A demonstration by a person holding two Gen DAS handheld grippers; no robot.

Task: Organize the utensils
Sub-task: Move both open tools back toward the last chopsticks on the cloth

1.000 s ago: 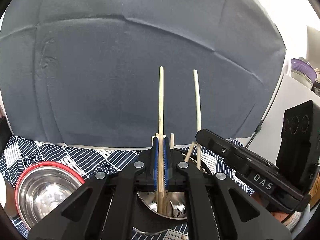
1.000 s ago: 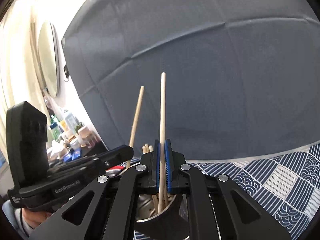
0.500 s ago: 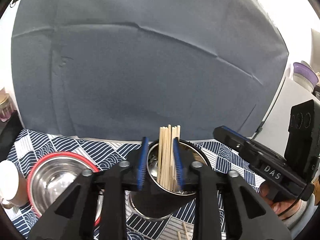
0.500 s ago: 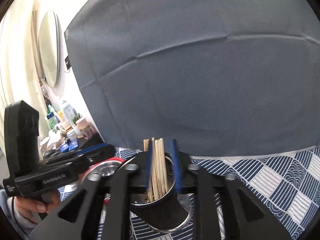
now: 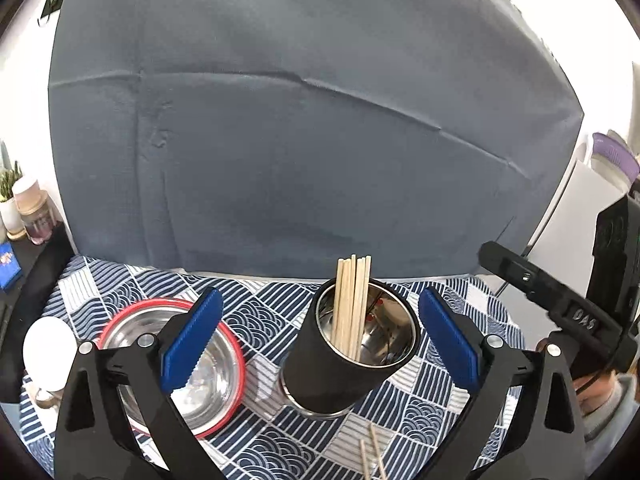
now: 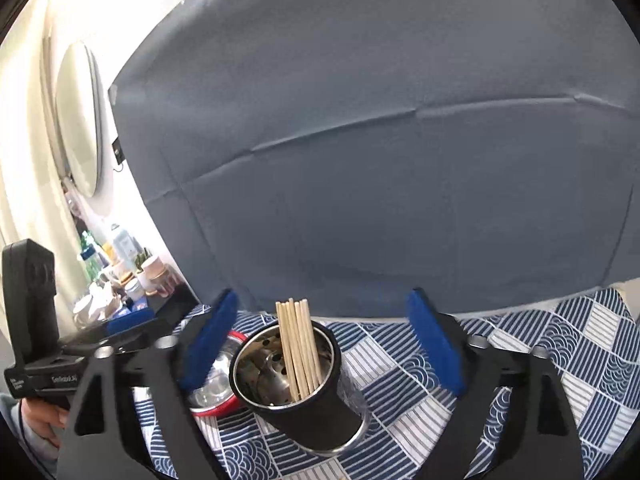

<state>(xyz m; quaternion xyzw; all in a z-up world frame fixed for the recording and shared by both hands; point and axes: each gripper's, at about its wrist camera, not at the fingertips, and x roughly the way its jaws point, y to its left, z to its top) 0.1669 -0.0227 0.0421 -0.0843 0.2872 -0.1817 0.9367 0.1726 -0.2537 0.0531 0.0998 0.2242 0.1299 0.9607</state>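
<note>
Fingers spread wide on both the left gripper (image 5: pixel 320 340) and right gripper (image 6: pixel 326 344) frame open room around the black utensil holder (image 5: pixel 344 376), chopsticks (image 5: pixel 352 304) upright inside, beside a red-rimmed bowl (image 5: pixel 224 412) on the patterned cloth (image 5: pixel 428 412).

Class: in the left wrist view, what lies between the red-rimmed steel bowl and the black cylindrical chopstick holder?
Only bare blue-and-white patterned tablecloth separates the red-rimmed steel bowl from the black cylindrical chopstick holder; they stand apart, as the left wrist view shows.

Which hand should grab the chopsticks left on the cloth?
Probably the left gripper: it is open, and only its view shows the loose chopsticks just below it. The right gripper is open too.
</note>
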